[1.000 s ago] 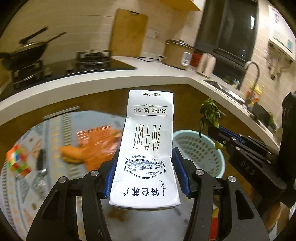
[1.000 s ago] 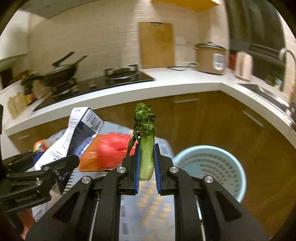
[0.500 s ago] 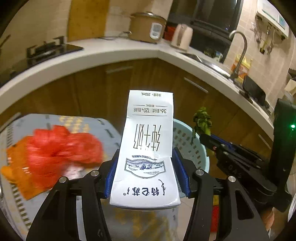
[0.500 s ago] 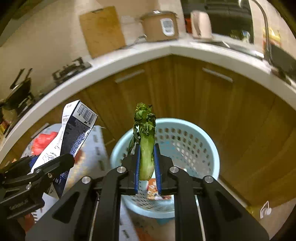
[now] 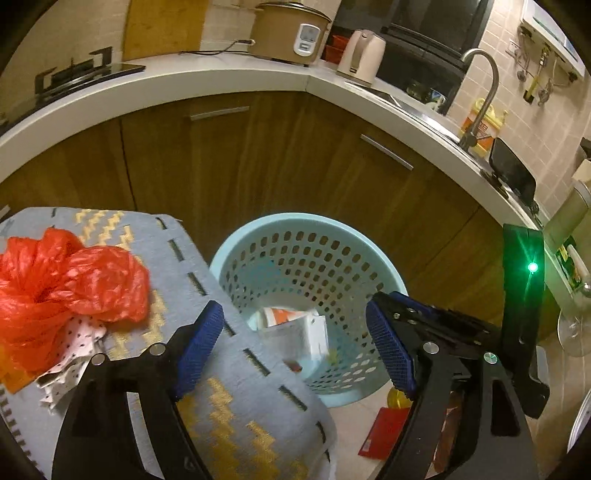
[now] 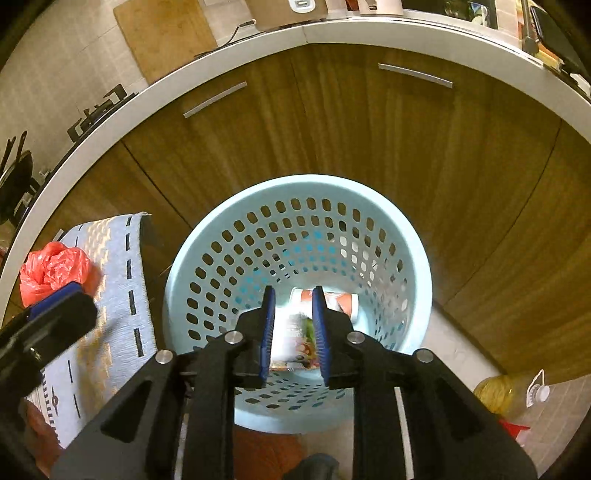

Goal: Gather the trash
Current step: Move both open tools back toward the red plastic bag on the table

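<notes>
- Two grippers hang above one bin, a pale blue perforated basket on the floor against wooden cabinets.
- Left gripper: jaws spread wide, nothing between the blue pads.
- Right gripper: jaws set narrowly apart, nothing gripped; its view looks almost straight down into the bin.
- Left view only: sink tap, kettle, rice cooker, and a red card on the floor beside the bin.
- Right view only: a yellow oil bottle on the floor to the right of the bin, and a board leaning on the wall.
- Both views: a red bag lying on a grey cloth just left of the bin.
- Trash inside the bin: a white carton, blurred, beside an orange-and-white cup lying on its side. In the right view the carton shows between the pads with a green scrap against it.
- Carton print is unreadable through blur; the bin floor is partly masked by the right gripper's pads. The scrap cannot be identified with certainty.
- Right gripper body crosses the lower right of the left view, covering part of the floor.
</notes>
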`<state>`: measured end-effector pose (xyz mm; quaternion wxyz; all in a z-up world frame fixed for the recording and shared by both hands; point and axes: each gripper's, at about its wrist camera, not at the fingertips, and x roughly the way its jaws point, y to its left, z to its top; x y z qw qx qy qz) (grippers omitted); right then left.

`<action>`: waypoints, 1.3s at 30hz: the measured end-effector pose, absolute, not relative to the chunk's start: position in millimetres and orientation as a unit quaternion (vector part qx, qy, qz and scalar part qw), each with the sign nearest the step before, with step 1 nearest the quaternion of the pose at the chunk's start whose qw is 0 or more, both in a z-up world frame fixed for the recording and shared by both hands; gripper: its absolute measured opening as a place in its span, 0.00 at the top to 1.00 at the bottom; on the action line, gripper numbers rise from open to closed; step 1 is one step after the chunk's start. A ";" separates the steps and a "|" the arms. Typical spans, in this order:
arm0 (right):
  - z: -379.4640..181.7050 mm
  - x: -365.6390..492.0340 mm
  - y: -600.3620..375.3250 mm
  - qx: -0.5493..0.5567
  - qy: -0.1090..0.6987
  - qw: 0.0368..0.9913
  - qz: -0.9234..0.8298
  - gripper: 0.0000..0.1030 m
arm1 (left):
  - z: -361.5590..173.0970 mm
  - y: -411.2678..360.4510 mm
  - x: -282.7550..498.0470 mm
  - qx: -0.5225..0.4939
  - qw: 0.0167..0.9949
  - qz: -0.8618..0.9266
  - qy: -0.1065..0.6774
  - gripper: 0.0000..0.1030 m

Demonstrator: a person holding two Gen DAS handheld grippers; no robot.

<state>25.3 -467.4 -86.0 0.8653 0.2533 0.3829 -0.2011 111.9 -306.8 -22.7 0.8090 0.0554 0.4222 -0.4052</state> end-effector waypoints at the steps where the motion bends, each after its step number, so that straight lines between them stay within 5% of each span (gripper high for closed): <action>1: -85.7 23.1 -467.9 0.254 0.382 0.866 -0.201 0.81 | -20.4 -301.9 111.5 0.053 0.810 -0.405 0.420 0.25; 7: -73.9 23.2 -456.7 0.245 0.367 0.876 -0.196 0.53 | -9.8 -276.6 108.7 0.024 0.821 -0.398 0.410 0.25; 28: -5.5 64.2 -314.5 0.125 0.323 0.935 -0.075 0.43 | 59.0 -99.4 138.3 -0.053 0.901 -0.275 0.331 0.25; 39: -1.7 101.9 -265.9 0.090 0.329 0.940 -0.034 0.42 | 4.9 -80.6 217.6 -0.005 0.887 -0.244 0.393 0.23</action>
